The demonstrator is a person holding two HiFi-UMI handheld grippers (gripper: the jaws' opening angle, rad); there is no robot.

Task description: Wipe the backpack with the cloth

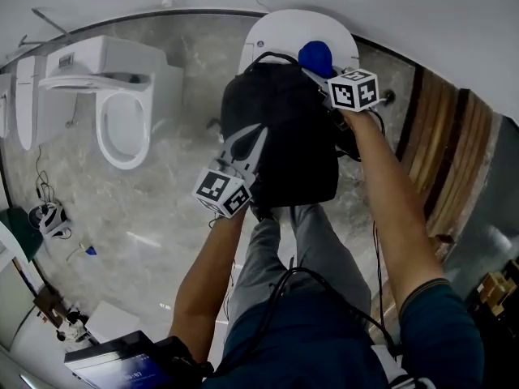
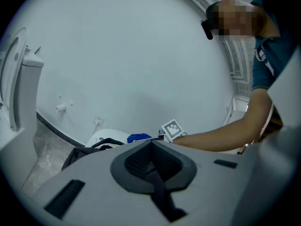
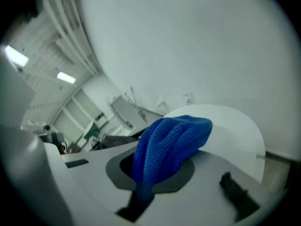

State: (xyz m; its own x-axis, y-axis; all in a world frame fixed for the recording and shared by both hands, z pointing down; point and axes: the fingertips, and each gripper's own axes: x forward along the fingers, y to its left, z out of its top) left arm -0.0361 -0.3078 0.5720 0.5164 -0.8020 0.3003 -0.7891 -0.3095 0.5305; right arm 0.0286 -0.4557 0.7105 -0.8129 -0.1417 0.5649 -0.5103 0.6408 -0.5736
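Head view: black backpack [image 1: 280,136], blue cloth [image 1: 315,57] bunched.

Bunched blue cloth [image 1: 315,57] at black backpack's [image 1: 285,124] far edge

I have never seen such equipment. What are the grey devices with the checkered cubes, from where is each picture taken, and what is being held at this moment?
There is no robot: a person holds a gripping tool in each hand. The marker cubes are parts of these tools. The head view comes from a camera on the person's head, looking down; the two gripper views come from cameras riding on the tools, looking along their jaws. A black backpack stands on a white rounded fixture, above a marble floor; a toilet is at the person's left. The right tool is shut on a blue cloth by the backpack's far edge. The left tool is shut, nothing visible between its jaws, by the backpack's near side.
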